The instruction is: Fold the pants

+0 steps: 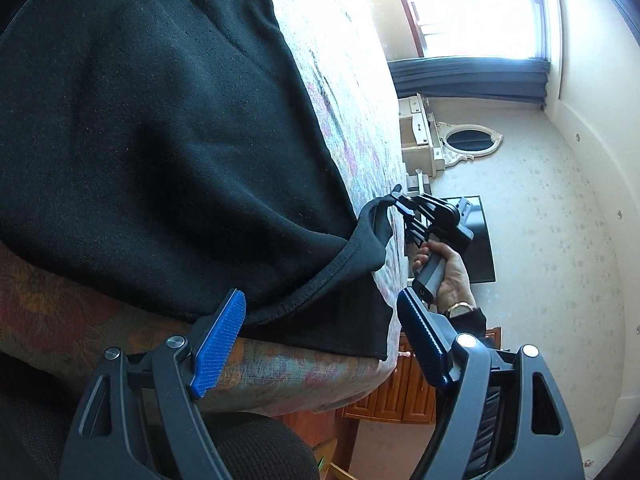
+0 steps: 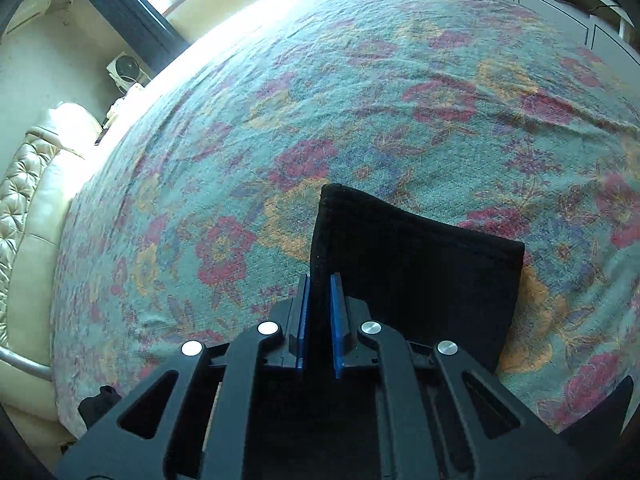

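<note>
Item one, nearest my left camera: the left gripper (image 1: 320, 340), jaws wide, blue pads either side of the hem corner of the black pants (image 1: 152, 128) but not pressing on it; the cloth edge lies between and just ahead of them. Item two: the pants themselves, spread on the bed's floral bedspread (image 1: 312, 368), their bulk running up and away to the left of my left jaws, the hem draped at the mattress edge. Item three, a little farther along that same hem: the right gripper (image 1: 400, 204), carried in the person's right hand (image 1: 448, 276), jaws nearly closed and pinching a raised fold of the black fabric; in the right wrist view the cloth stands up between the narrow blue pads (image 2: 338, 320) and flares away to the right over the bedspread (image 2: 360, 100). Item four, far: window (image 1: 472, 4), dark curtain (image 1: 468, 78), oval mirror (image 1: 468, 140). Judgement: one hem corner is secured by the right, the other sits unclamped within my left jaws, so the left closes next, and the fold would carry the hem along the pants' length toward the far end.
</note>
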A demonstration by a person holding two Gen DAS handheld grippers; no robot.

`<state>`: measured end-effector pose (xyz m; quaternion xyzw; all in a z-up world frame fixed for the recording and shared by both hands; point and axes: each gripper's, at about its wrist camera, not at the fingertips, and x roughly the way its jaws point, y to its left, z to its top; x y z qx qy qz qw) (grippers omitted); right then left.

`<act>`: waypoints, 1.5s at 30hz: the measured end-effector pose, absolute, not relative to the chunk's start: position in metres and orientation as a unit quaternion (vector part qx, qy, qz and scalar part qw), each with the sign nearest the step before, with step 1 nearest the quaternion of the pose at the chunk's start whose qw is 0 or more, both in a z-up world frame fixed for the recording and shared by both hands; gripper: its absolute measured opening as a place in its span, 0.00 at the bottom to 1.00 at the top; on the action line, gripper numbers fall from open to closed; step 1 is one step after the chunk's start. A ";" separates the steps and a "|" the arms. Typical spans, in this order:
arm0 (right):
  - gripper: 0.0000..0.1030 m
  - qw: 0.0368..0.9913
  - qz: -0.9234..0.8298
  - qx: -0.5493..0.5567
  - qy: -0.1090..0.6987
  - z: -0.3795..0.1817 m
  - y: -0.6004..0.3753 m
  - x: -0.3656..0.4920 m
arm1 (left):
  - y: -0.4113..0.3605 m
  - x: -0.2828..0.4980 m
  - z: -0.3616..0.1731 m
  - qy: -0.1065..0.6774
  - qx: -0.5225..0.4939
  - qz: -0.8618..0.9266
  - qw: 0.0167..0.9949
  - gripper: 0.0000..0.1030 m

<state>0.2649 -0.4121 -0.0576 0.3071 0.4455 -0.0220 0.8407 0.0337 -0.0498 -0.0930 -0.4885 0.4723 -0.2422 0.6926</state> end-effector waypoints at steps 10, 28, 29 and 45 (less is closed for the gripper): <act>0.09 0.877 0.010 0.384 0.288 -0.002 -0.484 0.063 | -0.074 0.020 -0.090 0.467 -0.533 -0.252 0.659 0.77; 0.08 0.847 0.058 0.472 0.240 -0.019 -0.509 -0.004 | -0.170 0.034 -0.106 0.475 -0.547 -0.232 0.649 0.80; 0.08 0.846 0.059 0.472 0.239 -0.020 -0.510 -0.005 | -0.170 0.035 -0.108 0.476 -0.550 -0.221 0.650 0.80; 0.09 0.757 0.010 0.589 0.283 -0.157 -0.542 -0.077 | -0.144 0.036 -0.138 0.507 -0.540 -0.194 0.644 0.06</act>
